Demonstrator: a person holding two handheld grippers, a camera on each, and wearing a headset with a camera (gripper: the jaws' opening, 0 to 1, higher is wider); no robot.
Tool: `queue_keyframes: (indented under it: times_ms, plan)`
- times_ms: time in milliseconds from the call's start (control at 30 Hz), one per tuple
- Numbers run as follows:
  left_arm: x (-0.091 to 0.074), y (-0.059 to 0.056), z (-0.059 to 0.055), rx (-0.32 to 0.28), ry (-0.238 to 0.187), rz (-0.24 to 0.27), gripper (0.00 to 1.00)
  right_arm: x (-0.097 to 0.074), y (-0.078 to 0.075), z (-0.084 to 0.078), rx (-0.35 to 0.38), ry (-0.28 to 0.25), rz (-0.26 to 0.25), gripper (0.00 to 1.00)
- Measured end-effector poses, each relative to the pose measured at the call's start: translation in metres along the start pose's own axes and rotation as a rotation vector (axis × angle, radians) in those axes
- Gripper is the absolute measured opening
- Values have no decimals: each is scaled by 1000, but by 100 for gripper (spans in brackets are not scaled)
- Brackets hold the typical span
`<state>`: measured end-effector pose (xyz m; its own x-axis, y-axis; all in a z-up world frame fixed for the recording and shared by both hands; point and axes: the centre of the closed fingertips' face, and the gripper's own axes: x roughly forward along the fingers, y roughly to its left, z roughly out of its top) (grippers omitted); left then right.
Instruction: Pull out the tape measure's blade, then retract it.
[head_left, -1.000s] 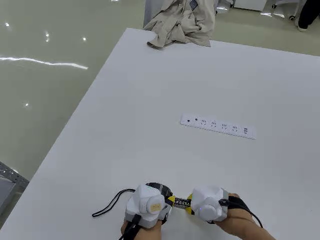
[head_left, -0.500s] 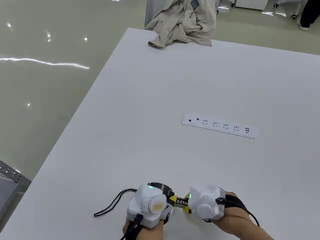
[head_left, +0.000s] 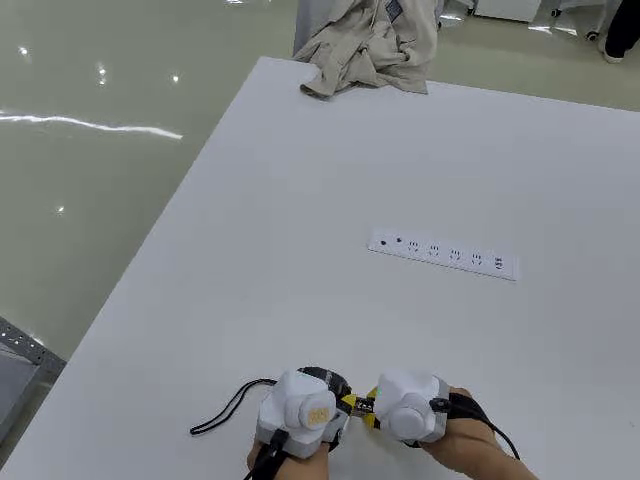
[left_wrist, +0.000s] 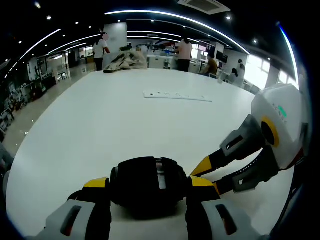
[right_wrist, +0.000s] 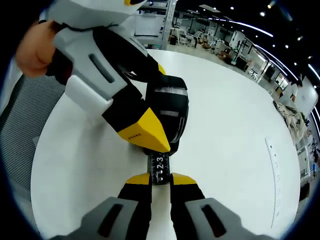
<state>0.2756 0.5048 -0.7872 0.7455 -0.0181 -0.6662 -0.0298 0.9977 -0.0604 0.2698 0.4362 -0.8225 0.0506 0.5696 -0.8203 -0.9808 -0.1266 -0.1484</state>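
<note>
The person's left hand (head_left: 278, 462) and right hand (head_left: 466, 444) are resting low at the near edge of the white table (head_left: 300, 200), each one wrapped around a gripper, with the two grippers angling in toward each other so that their tips are nearly meeting. The left gripper (left_wrist: 148, 184) is lying close over the tabletop and pointing along it, and its yellow-tipped jaws are closing on either side of the tape measure (left_wrist: 150, 176), clamping the black case between them with the case sitting on the table. The right gripper (right_wrist: 160, 180) is coming in from the other side, aiming straight at the mouth of the case; its jaws are pressing together on the blade (right_wrist: 159, 163), pinching it flat just outside the case, so only a short printed stretch of blade is showing between the jaw tips and the case. In the head view the tape measure is sitting between the two white gripper bodies, and its black wrist strap (head_left: 226, 409) is trailing off in a loose curve across the table to the left. Well beyond the grippers a white power strip (head_left: 443, 254) is lying flat, and a beige garment (head_left: 368, 45) is lying heaped at the far edge.
</note>
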Motion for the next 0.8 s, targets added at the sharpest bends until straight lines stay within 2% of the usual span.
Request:
queue_keyframes:
  times_ms: [433,800]
  plan:
    - [0,0,-1,3,5,-3,57,5,0,6,31,-22,7,13]
    - [-1,-1,-2,3,10,-2,57,8,1,11,17,-36,13,13]
